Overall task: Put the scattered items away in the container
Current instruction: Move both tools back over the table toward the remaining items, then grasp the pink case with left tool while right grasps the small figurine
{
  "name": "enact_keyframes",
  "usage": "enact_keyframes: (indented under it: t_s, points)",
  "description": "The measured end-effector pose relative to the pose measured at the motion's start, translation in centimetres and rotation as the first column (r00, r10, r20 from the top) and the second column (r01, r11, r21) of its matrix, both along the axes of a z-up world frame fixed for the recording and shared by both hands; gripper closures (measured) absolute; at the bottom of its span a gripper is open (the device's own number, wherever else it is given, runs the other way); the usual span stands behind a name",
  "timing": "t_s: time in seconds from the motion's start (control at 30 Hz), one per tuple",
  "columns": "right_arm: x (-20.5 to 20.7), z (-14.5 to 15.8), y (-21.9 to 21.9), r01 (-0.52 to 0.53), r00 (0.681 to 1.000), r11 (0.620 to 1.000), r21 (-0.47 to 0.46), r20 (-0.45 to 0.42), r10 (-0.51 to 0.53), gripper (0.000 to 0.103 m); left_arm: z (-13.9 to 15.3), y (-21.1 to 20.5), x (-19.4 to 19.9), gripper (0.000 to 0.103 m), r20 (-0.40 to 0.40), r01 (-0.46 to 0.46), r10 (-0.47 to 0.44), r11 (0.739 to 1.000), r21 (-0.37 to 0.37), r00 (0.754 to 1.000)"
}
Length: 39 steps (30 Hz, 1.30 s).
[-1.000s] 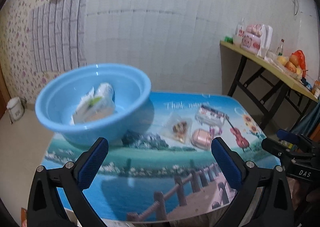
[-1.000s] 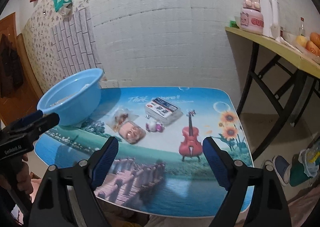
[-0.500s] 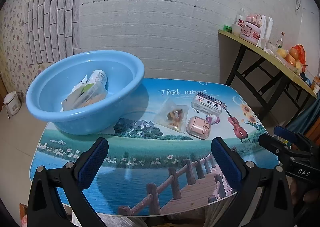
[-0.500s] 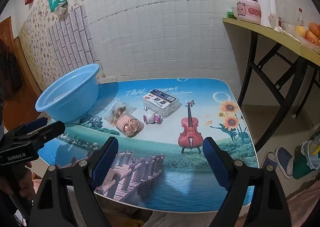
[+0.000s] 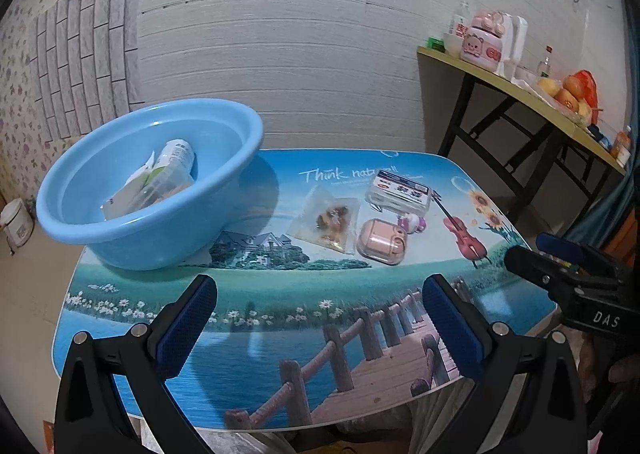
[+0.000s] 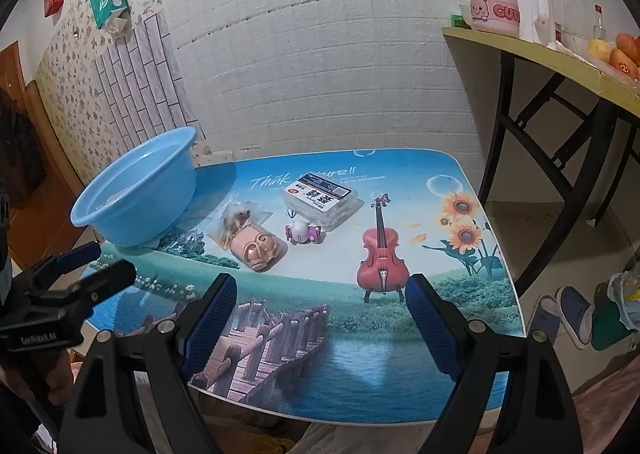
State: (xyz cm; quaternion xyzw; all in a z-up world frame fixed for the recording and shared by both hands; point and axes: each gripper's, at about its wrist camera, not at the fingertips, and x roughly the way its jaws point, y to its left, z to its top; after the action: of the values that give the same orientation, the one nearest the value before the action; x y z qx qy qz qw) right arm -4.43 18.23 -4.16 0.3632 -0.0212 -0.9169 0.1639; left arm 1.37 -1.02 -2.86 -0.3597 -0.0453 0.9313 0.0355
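Both grippers are just hanging over the near edge of the table (image 5: 256,330), jaws spread wide with nothing between them: left gripper (image 5: 320,328) near the basin side, right gripper (image 6: 320,320) more toward the violin print.

The basin (image 5: 224,133) is sitting at the far left corner with a couple of packets (image 5: 160,181) already lying in it. Four things are waiting in a tight cluster mid-table, just right of the basin: a clear bag (image 5: 326,219), a pink case (image 5: 382,240), a little pink toy (image 5: 412,222) and a white labelled box (image 5: 400,191) behind them.

What I'm worrying about: that cluster is packed. The case is touching or overlapping the bag, and the toy is tucked right against the box. Going in with jaws this wide, a finger is likely shoving a neighbour sideways, or catching the bag's loose film and dragging it along. The toy looks round-ish, so a nudge could be sending it rolling toward the table edge. Also the basin is sitting close to the left edge, so dropping stuff in hard, or bumping its rim, could be tipping or sliding it.

Compared with a second ago: the left view is sitting higher and steadier, the basin is now looking smaller and sharp instead of blurred. The items are lying where they were, and both sets of jaws are staying just as wide.
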Motion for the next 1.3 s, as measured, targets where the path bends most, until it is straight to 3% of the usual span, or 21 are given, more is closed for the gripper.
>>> enact_keyframes:
  t_s: [0.37, 1.0, 1.3]
  points:
    - [-0.3, -0.2, 0.3, -0.006, 1.0, 0.999, -0.046, 0.01, 0.006, 0.015, -0.1, 0.7, -0.3, 0.0, 0.001, 0.023, -0.023, 1.0, -0.006, 1.0]
    - [-2.4, 0.1, -0.8, -0.045, 0.999, 0.997, -0.063, 0.008, 0.046, 0.015, -1.7, 3.4, -2.7, 0.0, 0.009, 0.15, -0.15, 0.988, -0.045, 0.989]
    - [-4.5, -1.2, -0.9, -0.029, 0.998, 0.999, -0.046, 0.055, 0.031, 0.015, -2.8, 4.6, -4.9, 0.007, 0.023, 0.194, -0.193, 0.977, -0.084, 0.981]
